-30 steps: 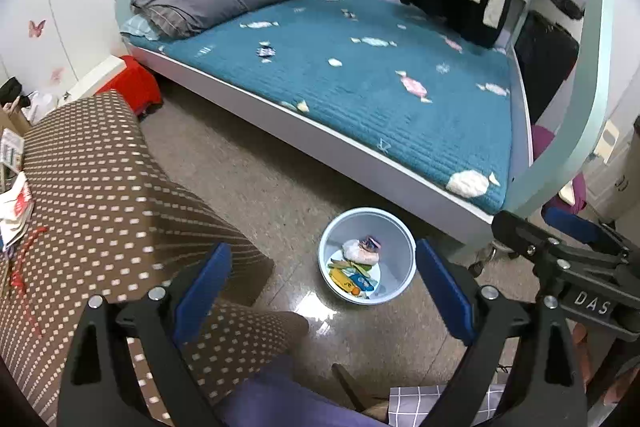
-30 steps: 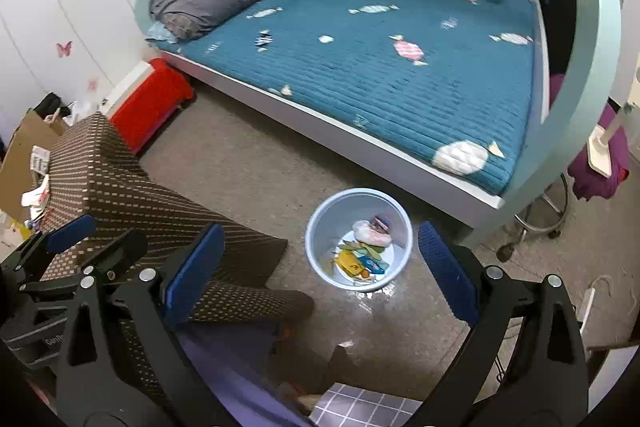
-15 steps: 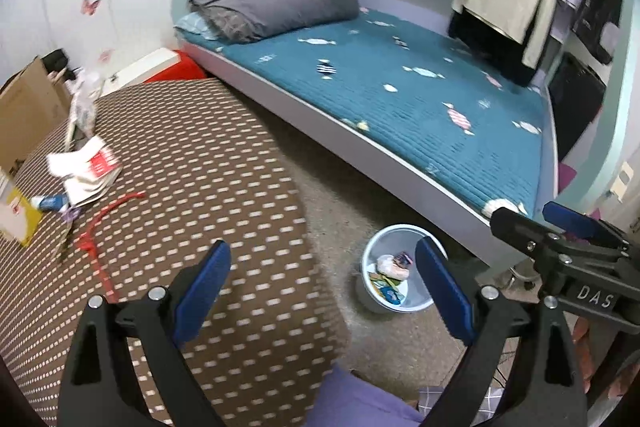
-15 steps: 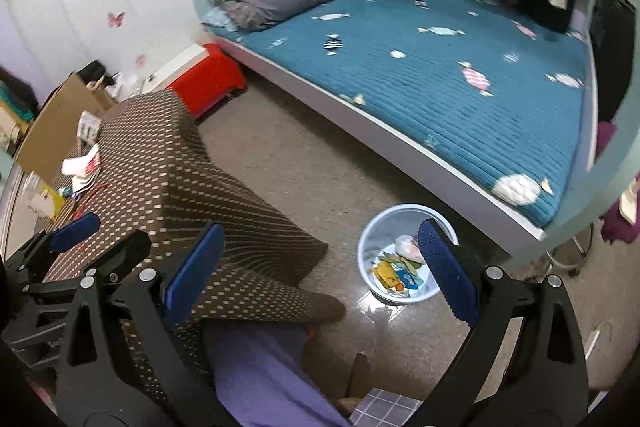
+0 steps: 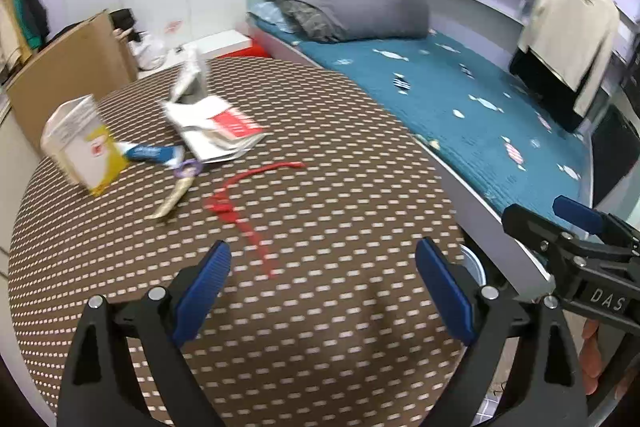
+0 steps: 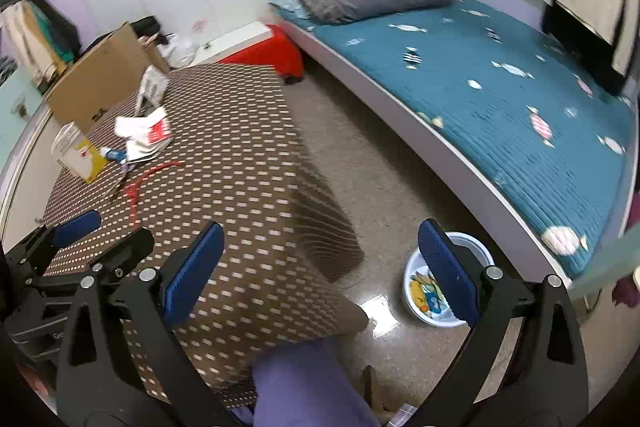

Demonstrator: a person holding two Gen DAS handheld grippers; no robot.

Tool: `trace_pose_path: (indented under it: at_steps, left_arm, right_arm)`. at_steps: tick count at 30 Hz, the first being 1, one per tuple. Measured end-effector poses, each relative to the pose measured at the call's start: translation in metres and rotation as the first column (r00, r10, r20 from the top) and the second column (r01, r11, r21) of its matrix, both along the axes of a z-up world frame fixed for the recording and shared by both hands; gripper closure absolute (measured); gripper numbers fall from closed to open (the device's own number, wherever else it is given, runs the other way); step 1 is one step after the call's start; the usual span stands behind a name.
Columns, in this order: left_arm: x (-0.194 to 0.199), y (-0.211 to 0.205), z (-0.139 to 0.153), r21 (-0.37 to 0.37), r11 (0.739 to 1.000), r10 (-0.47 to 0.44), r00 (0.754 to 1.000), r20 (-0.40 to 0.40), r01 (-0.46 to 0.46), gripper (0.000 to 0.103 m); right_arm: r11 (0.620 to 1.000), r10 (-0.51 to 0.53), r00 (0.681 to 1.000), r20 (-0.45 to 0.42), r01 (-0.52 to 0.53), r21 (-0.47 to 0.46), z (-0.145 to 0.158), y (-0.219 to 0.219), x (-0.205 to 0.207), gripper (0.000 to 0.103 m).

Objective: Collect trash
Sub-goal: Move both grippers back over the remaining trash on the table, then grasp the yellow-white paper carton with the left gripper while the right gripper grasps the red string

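Note:
Trash lies on a table with a brown dotted cloth (image 5: 340,187): a red ribbon (image 5: 240,203), a white and yellow carton (image 5: 80,151), white and red wrappers (image 5: 216,127), a blue tube (image 5: 148,151) and a gold strip (image 5: 172,199). My left gripper (image 5: 322,287) hovers open over the table's near part, just short of the ribbon. My right gripper (image 6: 316,267) is open above the table edge and floor. A pale blue bin (image 6: 440,283) holding wrappers stands on the floor by the bed, partly behind the right finger (image 6: 448,267).
A bed with a teal cover (image 6: 500,87) and a grey duvet (image 5: 352,7) runs along the right. A red box (image 6: 272,55) and a cardboard box (image 6: 104,75) stand beyond the table. A purple-clad knee (image 6: 304,383) shows at the bottom.
Both grippers swung left and up, from the bin on the floor toward the table. The table's trash now fills the left view; the bin slid to the right edge.

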State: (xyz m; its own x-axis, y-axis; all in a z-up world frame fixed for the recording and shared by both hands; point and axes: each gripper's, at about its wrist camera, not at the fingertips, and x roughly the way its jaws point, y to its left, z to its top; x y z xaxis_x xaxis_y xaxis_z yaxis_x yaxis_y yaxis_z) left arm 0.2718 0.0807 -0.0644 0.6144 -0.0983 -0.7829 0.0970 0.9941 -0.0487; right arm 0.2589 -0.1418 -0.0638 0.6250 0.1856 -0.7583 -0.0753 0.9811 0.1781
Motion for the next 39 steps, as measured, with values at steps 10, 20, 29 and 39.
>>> trace_pose_path:
  at_steps: [10, 20, 29, 39]
  left_arm:
    - [-0.010, 0.085, 0.003, -0.003, 0.988, 0.154, 0.988, 0.008, -0.154, 0.012]
    - [-0.017, 0.150, -0.003, 0.017, 0.963, 0.271, 0.963, -0.007, -0.271, 0.012]
    - [-0.019, 0.186, -0.012, 0.029, 0.948, 0.317, 0.948, -0.028, -0.316, 0.012]
    - [-0.013, 0.203, -0.014, 0.013, 0.943, 0.332, 0.942, -0.044, -0.331, 0.012]
  right_arm:
    - [0.984, 0.174, 0.984, 0.024, -0.173, -0.045, 0.000, 0.087, 0.015, 0.008]
    - [0.944, 0.320, 0.947, 0.000, -0.319, -0.087, -0.019, 0.156, 0.032, 0.021]
    - [0.924, 0.361, 0.932, -0.042, -0.363, -0.121, -0.037, 0.188, 0.051, 0.040]
    - [0.902, 0.404, 0.915, -0.004, -0.399, -0.166, -0.041, 0.206, 0.057, 0.095]
